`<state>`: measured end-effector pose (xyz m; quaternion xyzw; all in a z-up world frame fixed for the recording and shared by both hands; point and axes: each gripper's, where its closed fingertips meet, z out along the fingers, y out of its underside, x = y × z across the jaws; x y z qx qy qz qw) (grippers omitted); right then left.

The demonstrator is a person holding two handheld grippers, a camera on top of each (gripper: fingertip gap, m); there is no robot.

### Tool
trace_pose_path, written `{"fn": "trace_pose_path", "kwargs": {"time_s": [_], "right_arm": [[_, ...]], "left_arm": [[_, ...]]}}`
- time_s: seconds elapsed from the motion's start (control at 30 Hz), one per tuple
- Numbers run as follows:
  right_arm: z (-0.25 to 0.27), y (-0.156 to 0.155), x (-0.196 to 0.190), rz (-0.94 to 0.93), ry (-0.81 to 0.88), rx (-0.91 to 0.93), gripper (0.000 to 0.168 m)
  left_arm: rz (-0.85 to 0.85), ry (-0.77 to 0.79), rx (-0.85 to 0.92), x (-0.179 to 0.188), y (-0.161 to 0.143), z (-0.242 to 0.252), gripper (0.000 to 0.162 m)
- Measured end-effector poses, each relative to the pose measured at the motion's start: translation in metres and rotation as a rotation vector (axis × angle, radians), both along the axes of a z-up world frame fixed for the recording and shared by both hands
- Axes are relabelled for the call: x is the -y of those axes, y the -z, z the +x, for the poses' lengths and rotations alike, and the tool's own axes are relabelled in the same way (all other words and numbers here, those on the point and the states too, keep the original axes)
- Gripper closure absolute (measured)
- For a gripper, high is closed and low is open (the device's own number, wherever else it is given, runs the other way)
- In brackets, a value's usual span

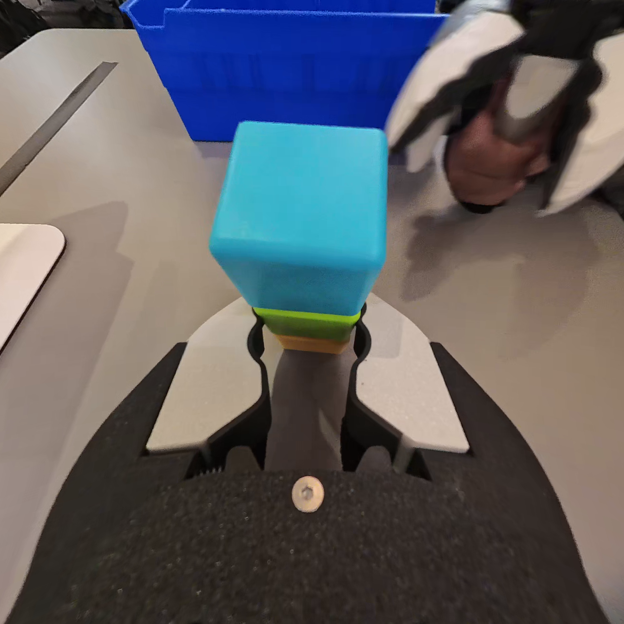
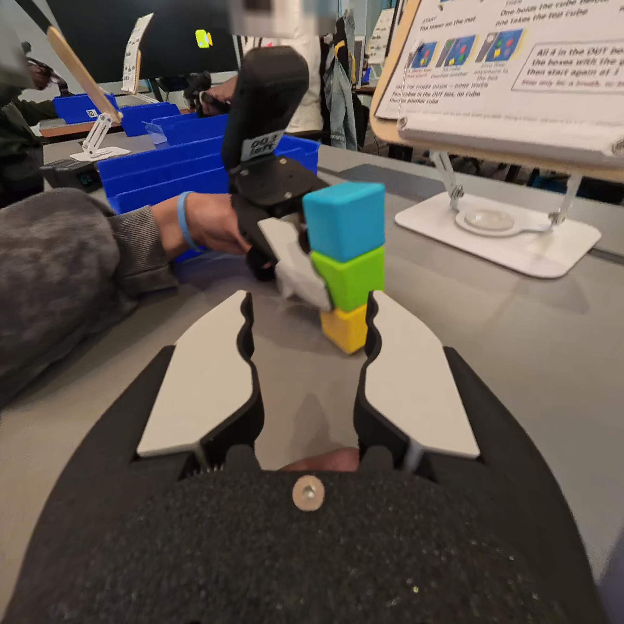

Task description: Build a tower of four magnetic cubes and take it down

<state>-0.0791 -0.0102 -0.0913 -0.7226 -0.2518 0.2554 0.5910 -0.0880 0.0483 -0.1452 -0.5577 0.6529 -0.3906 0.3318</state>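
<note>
Right wrist view: a tower of blue cube [image 2: 344, 219], green cube [image 2: 354, 277] and yellow cube [image 2: 344, 329] stands on the grey table [image 2: 506, 337]. The left gripper [image 1: 309, 324] is clamped on the green cube. The right gripper [image 2: 309, 304] is spread wide, empty, near the tower.

Three-cube stack [image 2: 347, 266] on table [image 2: 506, 354]; bin [image 1: 280, 74] behind; stand [image 2: 499, 236] right.

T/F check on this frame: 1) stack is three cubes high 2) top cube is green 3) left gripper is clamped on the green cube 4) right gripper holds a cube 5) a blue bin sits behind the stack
1) True: blue cube, green cube, yellow cube.
2) False: the top cube is blue; green is in the middle.
3) True: the left gripper grips the green cube.
4) False: the right gripper is open and empty.
5) True in the left wrist view: blue bin.
</note>
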Motion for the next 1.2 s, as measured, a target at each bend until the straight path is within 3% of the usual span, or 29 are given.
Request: {"fn": "trace_pose_path", "kwargs": {"time_s": [0.2, 0.33, 0.47, 0.57, 0.83, 0.93, 1.03, 1.2], "right_arm": [[-0.021, 0.002, -0.052, 0.022, -0.161, 0.025, 0.093], [-0.032, -0.008, -0.054, 0.013, -0.279, -0.019, 0.095], [-0.036, 0.002, -0.061, -0.007, -0.308, -0.011, 0.102], [-0.039, 0.002, -0.064, 0.019, -0.335, -0.044, 0.117], [-0.040, -0.011, -0.065, 0.007, -0.379, -0.182, 0.118], [-0.032, -0.041, -0.062, 0.063, -0.378, -0.307, 0.118], [-0.025, -0.070, -0.049, 0.140, -0.355, -0.311, 0.118], [-0.001, -0.137, -0.012, 0.281, -0.149, -0.116, 0.118]], "left_arm": [[0.001, 0.021, -0.007, 0.002, 0.001, -0.004, 0.112], [-0.002, 0.045, -0.034, 0.008, 0.000, -0.009, 0.112], [-0.021, 0.055, -0.022, 0.010, 0.000, -0.009, 0.112], [-0.042, 0.057, -0.009, 0.010, -0.001, -0.007, 0.112], [-0.046, 0.057, 0.031, 0.010, -0.008, -0.007, 0.112], [-0.033, 0.063, -0.011, 0.012, 0.000, -0.006, 0.112], [-0.025, 0.064, -0.011, 0.012, 0.000, -0.005, 0.112], [-0.026, 0.054, -0.010, 0.010, -0.001, -0.004, 0.112]]}}
